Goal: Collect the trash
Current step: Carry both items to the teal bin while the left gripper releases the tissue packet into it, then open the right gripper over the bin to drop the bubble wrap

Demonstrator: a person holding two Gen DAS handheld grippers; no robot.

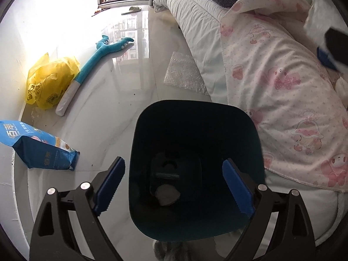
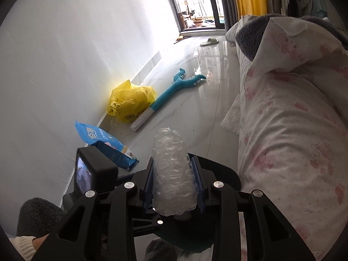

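Bin (image 1: 195, 130) beside bed (image 1: 282, 87)

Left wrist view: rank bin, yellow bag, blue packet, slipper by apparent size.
1. bin, though nearest the camera
2-3. blue packet and yellow bag, too alike to rank
4. slipper, far off

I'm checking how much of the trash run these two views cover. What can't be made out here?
- Left wrist view: the pale lump in the dark bin; too shadowed to identify.
- Left wrist view: the right tool is blurred and cut by the edge.
- Right wrist view: the bin's inside, hidden behind the bubble wrap roll.
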